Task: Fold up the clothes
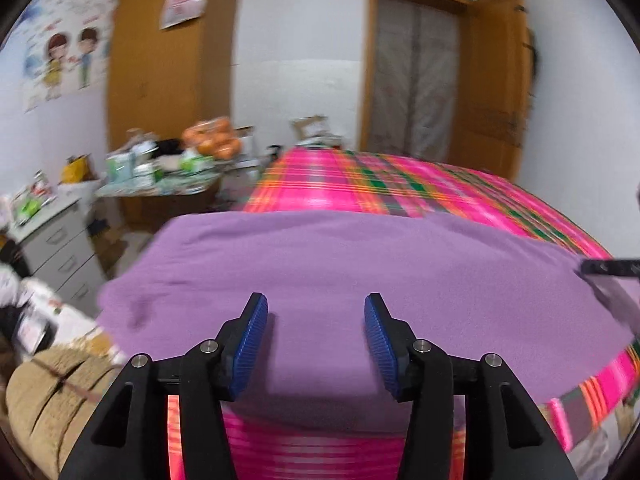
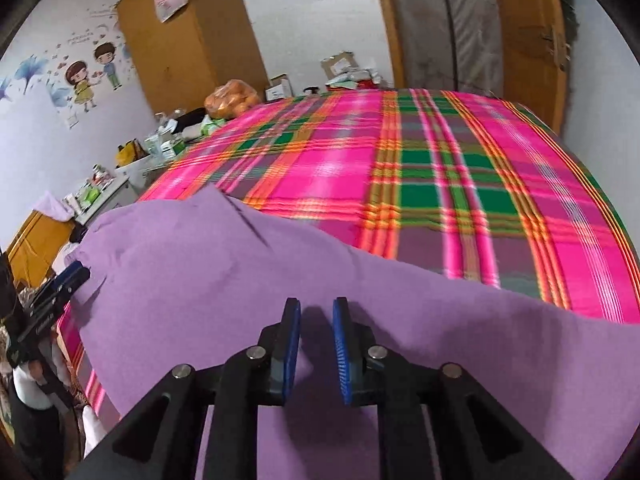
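Purple garment [image 1: 340, 264]: spread across the near edge of the bed [image 1: 360, 184], lower half of both frames. Bed cover: pink, green and orange plaid. Room: wooden wardrobe [image 1: 168, 80] upper left, bearing a white bag with red print, unreadable; cartoon wall sticker; open wooden door upper right. Left gripper [image 1: 316, 344]: jaws well apart, empty, over the cloth. Right gripper [image 2: 316, 350]: jaws narrowly parted, cloth beneath, no grip evident.

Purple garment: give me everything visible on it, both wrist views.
The purple garment is plain, matte, soft-looking cloth with no print visible. It lies spread nearly flat across the near edge of the plaid bedcover, with slight creases and one raised corner at its far edge. Neither the left gripper nor the right gripper pinches it; both are open above it.
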`<state>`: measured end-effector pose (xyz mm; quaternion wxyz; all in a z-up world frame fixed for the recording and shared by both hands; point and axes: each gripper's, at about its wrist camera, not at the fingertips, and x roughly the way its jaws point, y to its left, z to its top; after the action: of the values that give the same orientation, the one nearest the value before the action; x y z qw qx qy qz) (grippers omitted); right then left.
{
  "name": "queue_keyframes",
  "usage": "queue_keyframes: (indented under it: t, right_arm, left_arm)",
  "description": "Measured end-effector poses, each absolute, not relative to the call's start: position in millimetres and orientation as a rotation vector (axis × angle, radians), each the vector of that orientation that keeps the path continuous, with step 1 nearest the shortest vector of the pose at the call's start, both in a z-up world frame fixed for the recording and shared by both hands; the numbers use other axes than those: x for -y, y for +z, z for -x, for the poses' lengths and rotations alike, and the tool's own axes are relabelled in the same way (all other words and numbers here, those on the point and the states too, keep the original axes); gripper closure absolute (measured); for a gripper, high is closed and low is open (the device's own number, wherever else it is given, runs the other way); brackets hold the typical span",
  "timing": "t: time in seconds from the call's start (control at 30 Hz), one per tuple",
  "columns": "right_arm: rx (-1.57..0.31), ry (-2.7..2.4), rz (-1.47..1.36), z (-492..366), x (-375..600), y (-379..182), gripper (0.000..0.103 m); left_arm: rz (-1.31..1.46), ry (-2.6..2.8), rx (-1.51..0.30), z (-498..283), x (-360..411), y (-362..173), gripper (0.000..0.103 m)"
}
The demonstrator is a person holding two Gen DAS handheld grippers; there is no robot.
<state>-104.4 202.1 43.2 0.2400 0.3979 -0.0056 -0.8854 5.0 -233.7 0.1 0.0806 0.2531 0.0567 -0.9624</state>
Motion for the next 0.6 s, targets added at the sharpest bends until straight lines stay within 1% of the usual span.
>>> queue_keyframes:
  t: [0.17, 0.27, 0.47, 0.6]
  right_arm:
    - [-0.05, -2.382, -1.092, 104.1, -173.7, 37.5, 0.084]
    - [-0.092, -2.385, -1.093, 103.2, -167.2, 31.2, 0.084]
    - [-0.048, -2.37, -1.091, 106.8, -171.0, 29.4, 0.084]
    - [-0.061, -2.373, -1.093, 106.5, -174.0, 28.9, 0.084]
  left_arm:
    - [-0.782, -2.818, -0.257, -10.1, 265.0, -10.5, 0.05]
    - [-0.775, -2.819, -0.261, -12.3, 268.4, -10.7, 0.05]
    - [-0.745, -2.792, -0.31, -17.2, 282.7, -13.3, 0.05]
    - [-0.717, -2.783, -0.347, -20.2, 287.1, -11.5, 0.05]
